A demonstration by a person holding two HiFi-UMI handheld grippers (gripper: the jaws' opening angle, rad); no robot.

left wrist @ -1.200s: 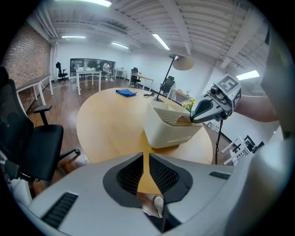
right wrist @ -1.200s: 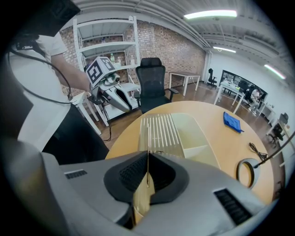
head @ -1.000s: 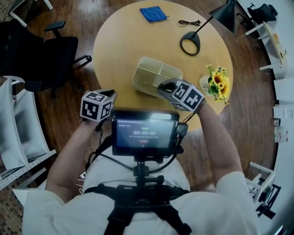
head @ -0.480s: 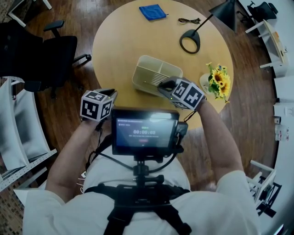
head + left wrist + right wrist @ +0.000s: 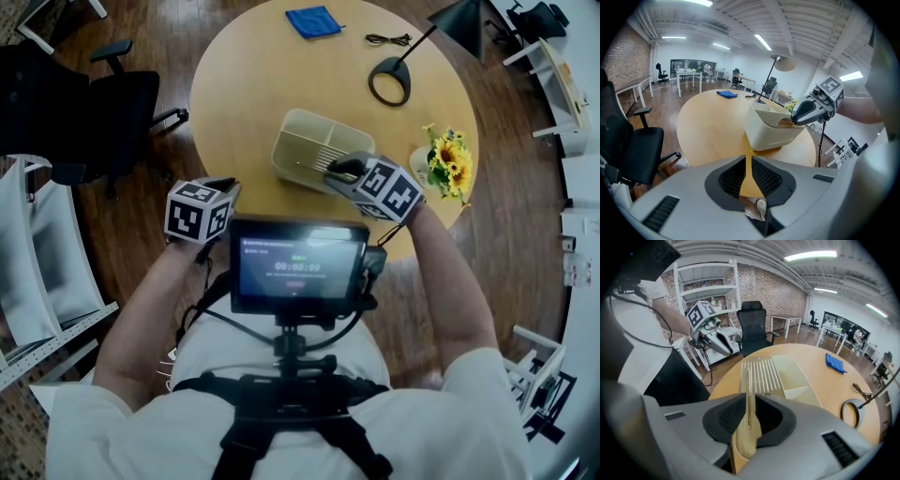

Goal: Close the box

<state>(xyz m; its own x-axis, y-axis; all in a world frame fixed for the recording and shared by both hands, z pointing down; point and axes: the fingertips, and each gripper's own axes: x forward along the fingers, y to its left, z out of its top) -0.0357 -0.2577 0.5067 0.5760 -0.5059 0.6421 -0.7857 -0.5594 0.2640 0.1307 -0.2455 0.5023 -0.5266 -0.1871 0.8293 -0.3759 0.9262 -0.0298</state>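
A cream box with an inner divider stands on the round wooden table. Its slatted wooden lid lies tilted over the near part of the box, and the far compartments are uncovered. My right gripper is at the lid's near edge. Its jaws are opening, with the thin lid edge between them in the right gripper view, near the gripper, and a gap beside it. My left gripper hangs off the table's near left edge, shut and empty.
A black desk lamp, a blue cloth and a coiled cable lie on the far side of the table. A vase of sunflowers stands just right of the box. A black office chair is to the left.
My right gripper has shifted slightly to the right at the box's near edge. The left gripper has hardly moved.
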